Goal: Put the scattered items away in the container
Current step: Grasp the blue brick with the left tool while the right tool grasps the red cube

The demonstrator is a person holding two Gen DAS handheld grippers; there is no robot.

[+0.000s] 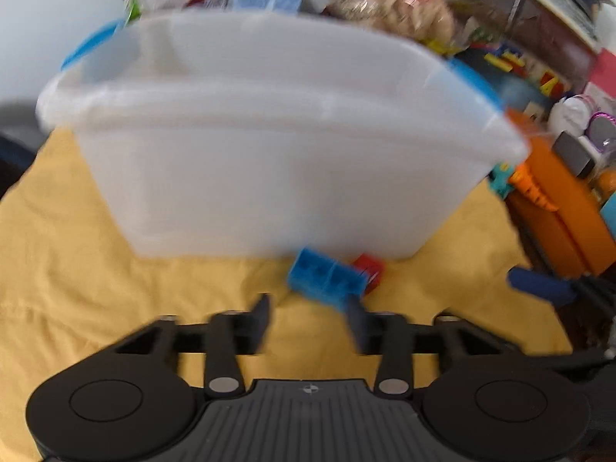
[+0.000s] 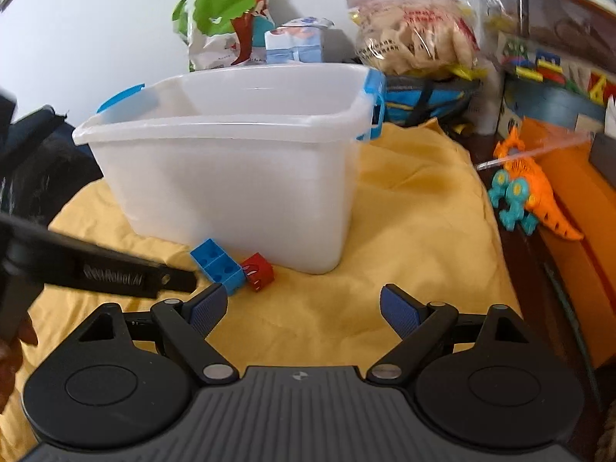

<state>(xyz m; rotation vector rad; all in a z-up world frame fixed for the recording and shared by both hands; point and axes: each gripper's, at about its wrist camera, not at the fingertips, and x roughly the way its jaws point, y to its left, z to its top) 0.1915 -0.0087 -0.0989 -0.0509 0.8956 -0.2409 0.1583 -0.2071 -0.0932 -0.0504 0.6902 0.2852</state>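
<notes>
A translucent white bin (image 2: 231,161) with blue handles stands on a yellow cloth (image 2: 404,231); it also shows in the blurred left wrist view (image 1: 269,161). A blue brick (image 2: 217,265) and a red brick (image 2: 258,272) lie against the bin's front base; both also show in the left wrist view, blue (image 1: 325,279) and red (image 1: 370,267). My left gripper (image 1: 308,308) is open just short of the blue brick, and it shows from the side in the right wrist view (image 2: 115,273). My right gripper (image 2: 302,310) is open and empty over the cloth.
An orange toy dinosaur (image 2: 535,192) with teal wheels lies at the cloth's right edge by an orange box (image 2: 577,177). Snack bags (image 2: 415,34) and a small carton (image 2: 294,44) stand behind the bin. Toy boxes and books crowd the right side.
</notes>
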